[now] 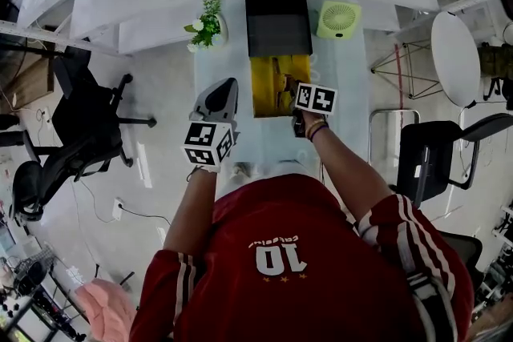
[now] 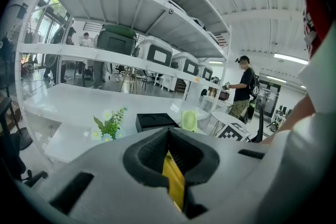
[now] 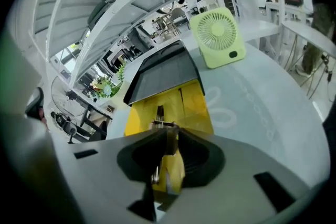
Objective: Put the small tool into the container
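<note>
An open yellow container [image 1: 264,84] with a black lid [image 1: 277,20] folded back lies on the pale table [image 1: 345,76]. My right gripper [image 1: 290,94] hovers over the container's right side. In the right gripper view it [image 3: 169,136] is shut on a small, thin metal tool [image 3: 164,126], above the yellow container [image 3: 191,105]. My left gripper [image 1: 225,88] is held left of the container, above the table's left edge. In its own view the left gripper [image 2: 169,139] is shut with nothing held; only a yellow sliver shows below the pads.
A green desk fan [image 1: 338,18] stands right of the lid and a small potted plant [image 1: 208,24] left of it. White shelving runs behind the table. A black office chair [image 1: 80,124] stands at the left, another chair [image 1: 441,156] and a round white table [image 1: 455,56] at the right.
</note>
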Tool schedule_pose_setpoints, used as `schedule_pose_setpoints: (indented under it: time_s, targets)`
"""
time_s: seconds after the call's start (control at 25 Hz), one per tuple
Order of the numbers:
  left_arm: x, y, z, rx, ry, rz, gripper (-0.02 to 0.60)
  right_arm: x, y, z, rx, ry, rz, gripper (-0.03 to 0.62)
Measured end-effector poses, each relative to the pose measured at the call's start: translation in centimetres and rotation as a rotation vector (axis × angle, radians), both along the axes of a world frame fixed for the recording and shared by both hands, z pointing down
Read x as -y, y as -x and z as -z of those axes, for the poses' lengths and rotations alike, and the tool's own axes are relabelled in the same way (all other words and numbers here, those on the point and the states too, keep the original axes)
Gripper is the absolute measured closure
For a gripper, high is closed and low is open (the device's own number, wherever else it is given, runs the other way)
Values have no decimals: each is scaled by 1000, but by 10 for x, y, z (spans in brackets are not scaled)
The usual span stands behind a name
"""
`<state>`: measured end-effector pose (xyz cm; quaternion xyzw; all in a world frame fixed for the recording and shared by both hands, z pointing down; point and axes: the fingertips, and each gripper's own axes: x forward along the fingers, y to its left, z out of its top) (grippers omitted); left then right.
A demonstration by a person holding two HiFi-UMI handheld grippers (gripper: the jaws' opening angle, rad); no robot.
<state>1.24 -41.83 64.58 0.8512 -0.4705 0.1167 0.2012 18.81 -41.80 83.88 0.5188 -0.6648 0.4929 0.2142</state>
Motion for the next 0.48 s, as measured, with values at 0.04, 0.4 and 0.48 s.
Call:
schedule_pose_setpoints:
  time_s: [0.04, 0.4, 0.48]
  targets:
    - [-1, 0, 1, -2, -3, -4, 582, 0, -5, 2, -22, -9, -7, 546]
    - [-9, 2, 19, -36, -32, -46, 583, -8, -15, 25, -17, -57, -44, 540]
    - [-14, 3, 24, -42, -36, -59, 583, -12, -16, 33, -16, -74, -52, 540]
